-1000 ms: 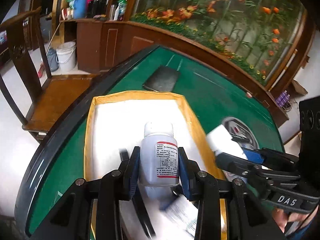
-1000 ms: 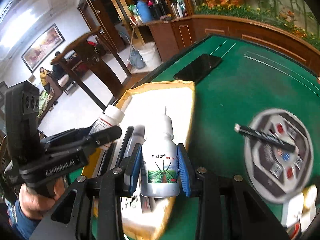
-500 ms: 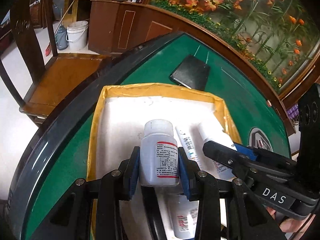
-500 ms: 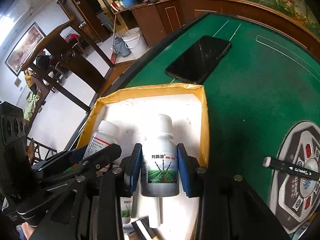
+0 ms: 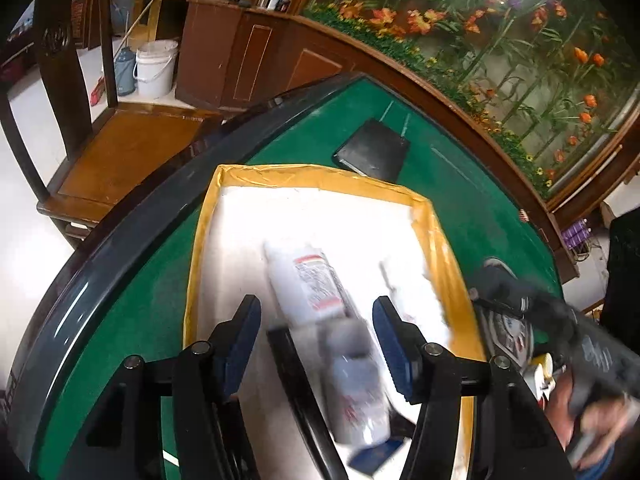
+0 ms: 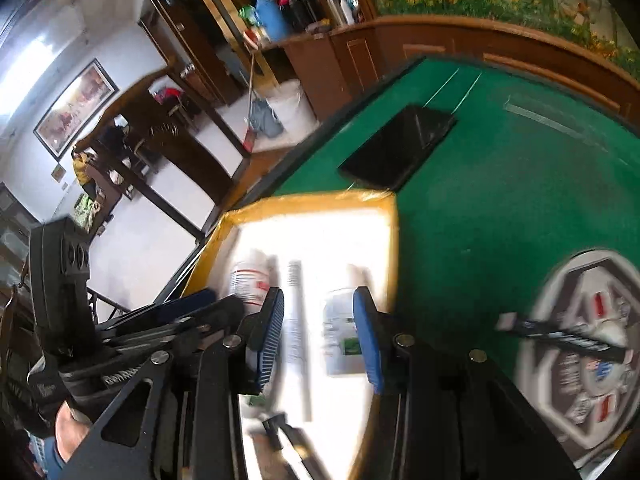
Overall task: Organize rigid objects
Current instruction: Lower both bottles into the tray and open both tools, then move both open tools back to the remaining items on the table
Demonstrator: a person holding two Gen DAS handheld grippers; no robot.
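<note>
Left hand-held gripper (image 5: 316, 330): hanging spread apart over the tray (image 5: 304, 172), gripping nothing.
Red-label bottle (image 5: 308, 284): lying in the tray.
Right hand-held gripper (image 6: 319, 330): gaping, green-label bottle (image 6: 340, 332) lying loose between its pads.
Counter (image 6: 500, 184): carrying a black phone (image 6: 400, 146).

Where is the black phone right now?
The black phone lies flat on the green table, just past the far edge of the yellow-rimmed box, in both views.
</note>
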